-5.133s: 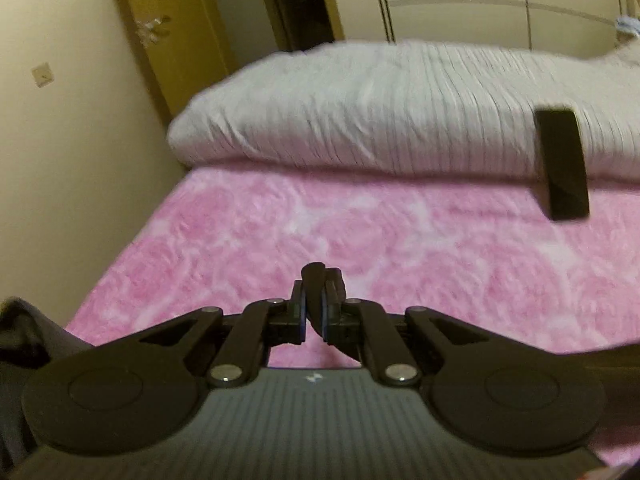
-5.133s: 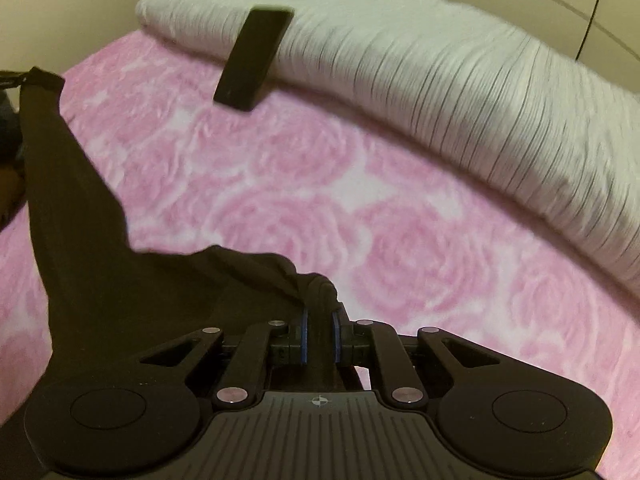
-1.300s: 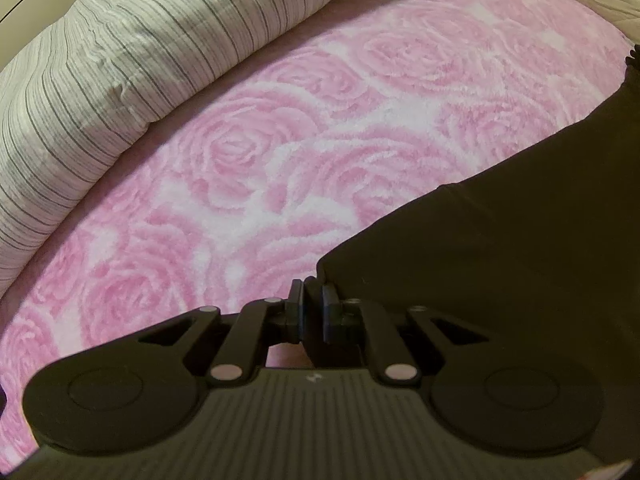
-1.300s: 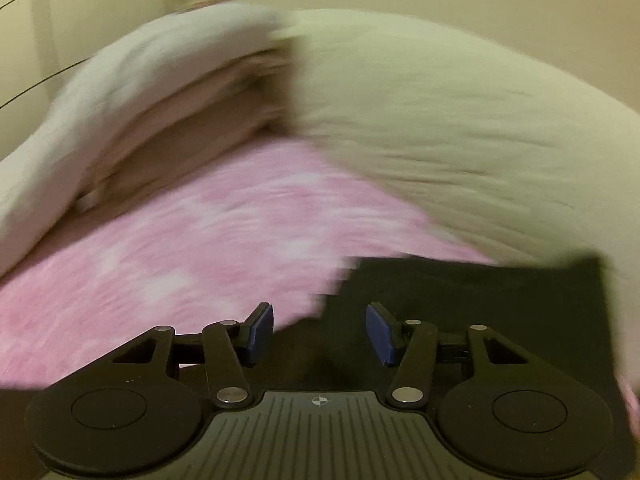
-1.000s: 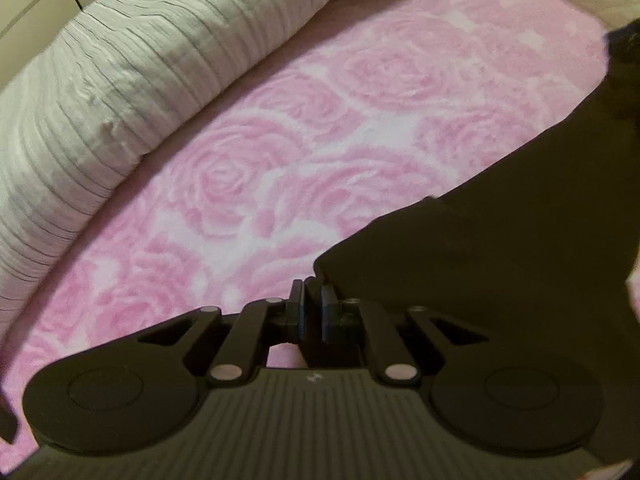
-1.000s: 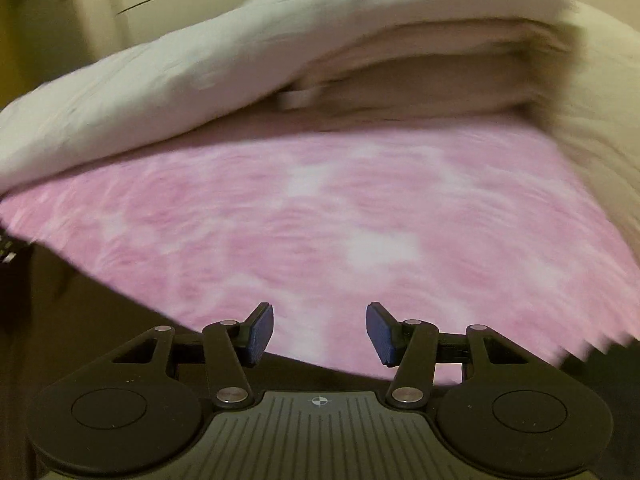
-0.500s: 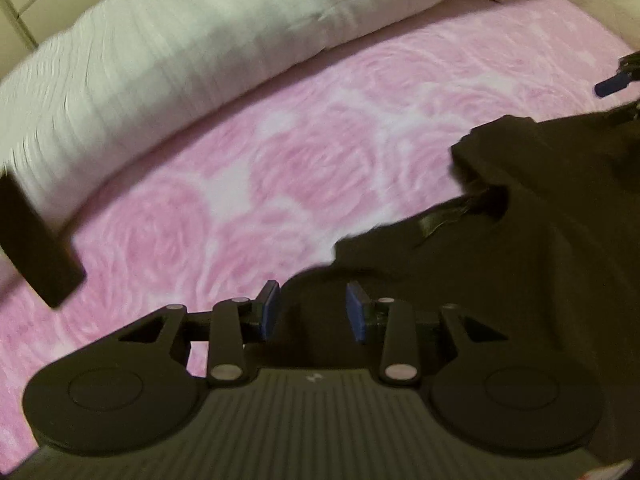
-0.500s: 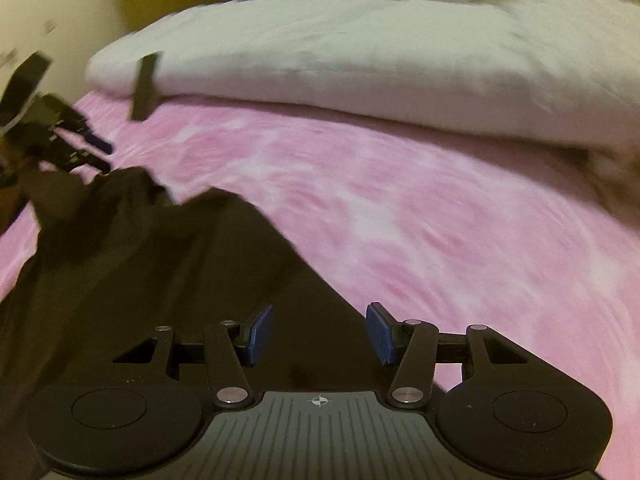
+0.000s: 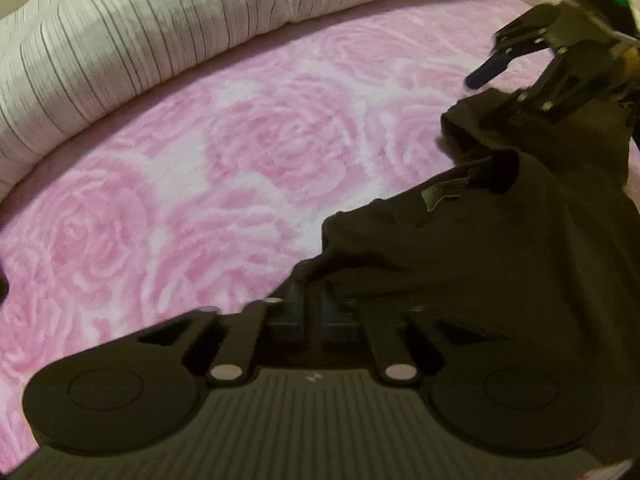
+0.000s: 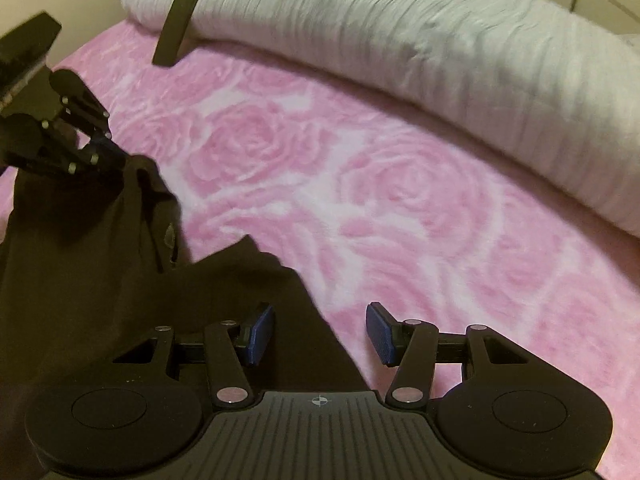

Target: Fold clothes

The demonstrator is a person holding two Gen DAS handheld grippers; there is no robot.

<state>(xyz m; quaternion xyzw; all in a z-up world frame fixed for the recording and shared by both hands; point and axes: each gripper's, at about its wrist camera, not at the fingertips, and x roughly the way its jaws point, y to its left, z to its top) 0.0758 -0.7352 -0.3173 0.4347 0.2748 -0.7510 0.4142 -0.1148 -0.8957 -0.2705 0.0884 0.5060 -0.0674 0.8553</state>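
A black garment [image 9: 500,260] lies rumpled on the pink rose blanket [image 9: 200,160], its collar label showing. My left gripper [image 9: 314,312] is closing and its fingers are pressed together on the garment's near edge; the right wrist view shows it [image 10: 116,158] pinching the cloth [image 10: 80,280] at the far left. My right gripper [image 10: 320,334] stands open low over the garment's other edge, blue pads [image 10: 260,336] apart, with cloth under the left pad and blanket [image 10: 360,180] under the right. In the left wrist view the right gripper [image 9: 500,84] sits at the garment's far corner.
A long striped white quilt roll [image 9: 160,32] runs along the back of the bed and also appears in the right wrist view [image 10: 440,40]. A flat black slab [image 10: 178,24] leans against its left end. Bare pink blanket stretches between the quilt and the garment.
The left gripper let go of the garment, shifted along it and closed on another edge. The right gripper swung round from the far bedding to the garment, staying open.
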